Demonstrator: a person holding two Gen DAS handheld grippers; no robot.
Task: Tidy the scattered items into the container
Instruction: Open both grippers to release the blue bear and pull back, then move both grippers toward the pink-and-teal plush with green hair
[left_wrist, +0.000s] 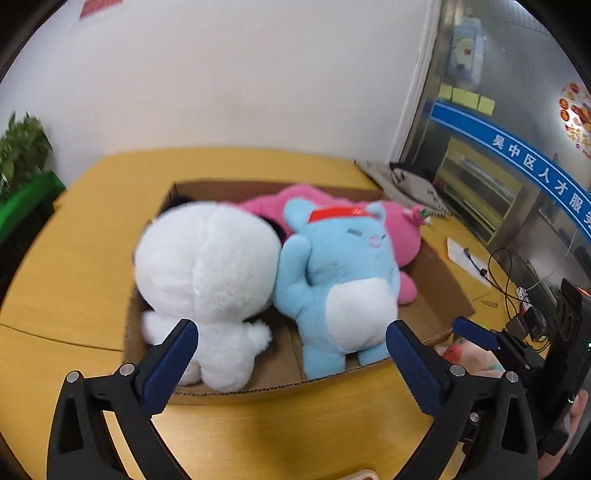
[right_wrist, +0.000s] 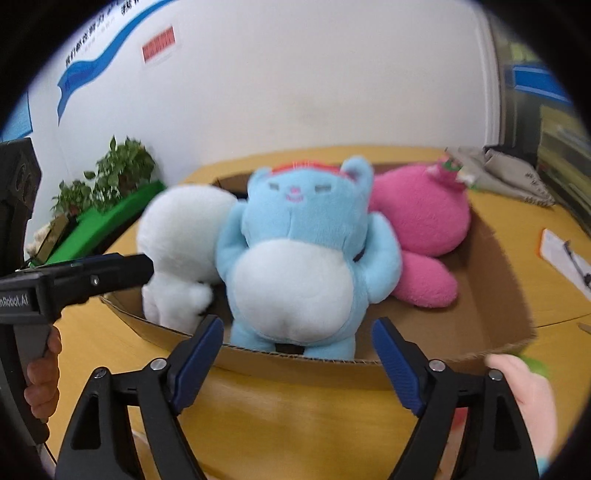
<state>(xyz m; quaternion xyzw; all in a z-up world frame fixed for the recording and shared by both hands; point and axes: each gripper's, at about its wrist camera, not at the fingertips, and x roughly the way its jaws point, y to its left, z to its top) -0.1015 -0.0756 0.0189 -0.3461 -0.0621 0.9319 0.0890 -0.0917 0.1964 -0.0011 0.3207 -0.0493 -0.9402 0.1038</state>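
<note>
Inside the cardboard box (left_wrist: 436, 295) sat the white toy (left_wrist: 207, 280), blue toy (left_wrist: 340, 280) and pink toy (right_wrist: 421, 221) — packed close to fit. Left gripper (left_wrist: 291, 343) and right gripper (right_wrist: 297, 343) hung wide open, empty — apparently finished placing.

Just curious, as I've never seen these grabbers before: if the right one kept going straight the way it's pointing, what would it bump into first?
Probably the blue plush toy in the cardboard box; the open right gripper may clip the near wall first.
</note>
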